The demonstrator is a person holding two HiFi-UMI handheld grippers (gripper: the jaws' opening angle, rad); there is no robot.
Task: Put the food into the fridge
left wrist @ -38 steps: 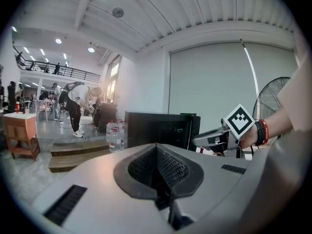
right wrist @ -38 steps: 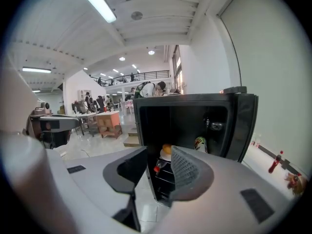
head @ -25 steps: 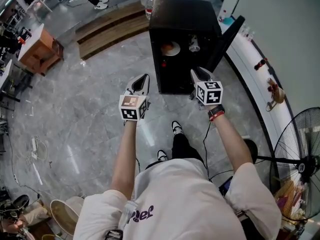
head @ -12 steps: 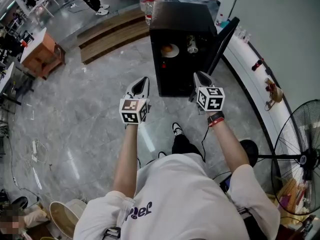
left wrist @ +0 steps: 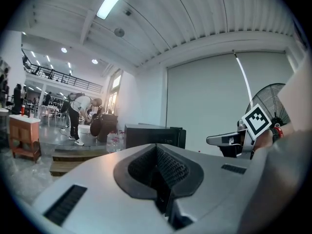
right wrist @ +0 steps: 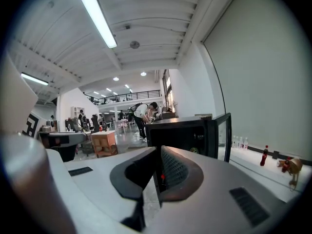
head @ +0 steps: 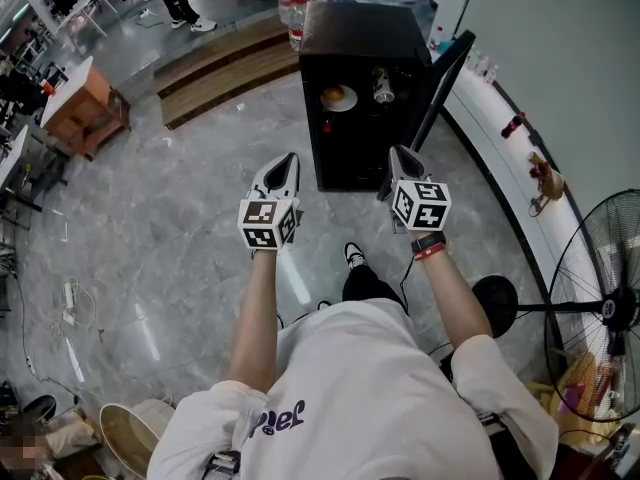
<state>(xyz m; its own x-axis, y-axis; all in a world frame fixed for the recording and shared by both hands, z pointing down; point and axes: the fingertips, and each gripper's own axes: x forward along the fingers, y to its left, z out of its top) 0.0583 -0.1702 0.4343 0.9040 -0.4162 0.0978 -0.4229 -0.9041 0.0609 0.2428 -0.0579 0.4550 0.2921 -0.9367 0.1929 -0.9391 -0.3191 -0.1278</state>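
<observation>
A black mini fridge stands on the grey floor with its door swung open to the right. On its shelf lie a plate of food and a small jar. My left gripper hovers in front of the fridge's left corner, shut and empty. My right gripper is held near the fridge's lower right front, also shut with nothing in it. In the left gripper view the pads meet, and the fridge shows beyond. The right gripper view looks along its closed fingers at the open fridge.
A standing fan is at the right. A white ledge along the wall carries a red bottle and small items. Wooden steps and an orange cabinet are at the left. People stand far back.
The fridge has slid slightly up in the head view. Both grippers hold nearly the same place in front of it, the right one a touch lower.
</observation>
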